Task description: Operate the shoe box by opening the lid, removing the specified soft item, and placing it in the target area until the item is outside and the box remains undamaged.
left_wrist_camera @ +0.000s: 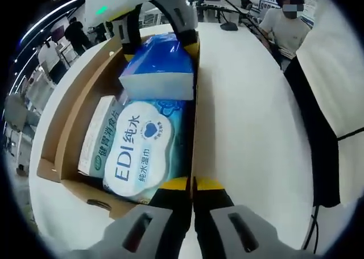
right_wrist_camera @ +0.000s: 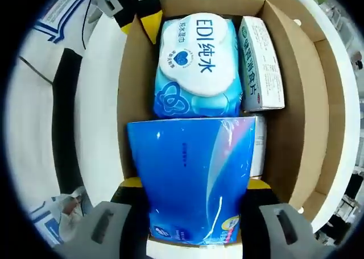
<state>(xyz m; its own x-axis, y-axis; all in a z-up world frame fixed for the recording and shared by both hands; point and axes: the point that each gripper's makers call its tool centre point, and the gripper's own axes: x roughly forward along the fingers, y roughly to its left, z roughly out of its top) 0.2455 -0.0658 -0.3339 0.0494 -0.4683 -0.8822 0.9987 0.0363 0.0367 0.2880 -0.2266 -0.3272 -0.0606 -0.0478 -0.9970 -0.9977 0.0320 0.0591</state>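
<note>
The right claw pinched the blue tissue pack at lower centre to lift it clear, while the left claw, pressed together, steadied the shoe box wall.

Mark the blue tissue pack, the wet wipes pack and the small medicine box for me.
blue tissue pack (right_wrist_camera: pixel 190 174), right gripper view, front face.
wet wipes pack (right_wrist_camera: pixel 196 54), right gripper view, white lid label.
small medicine box (right_wrist_camera: pixel 259 63), right gripper view, top face.

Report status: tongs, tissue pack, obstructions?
Right tongs shut on blue tissue pack, inside open shoe box. Left tongs shut on box wall. Wet wipes adjacent, not blocking.
</note>
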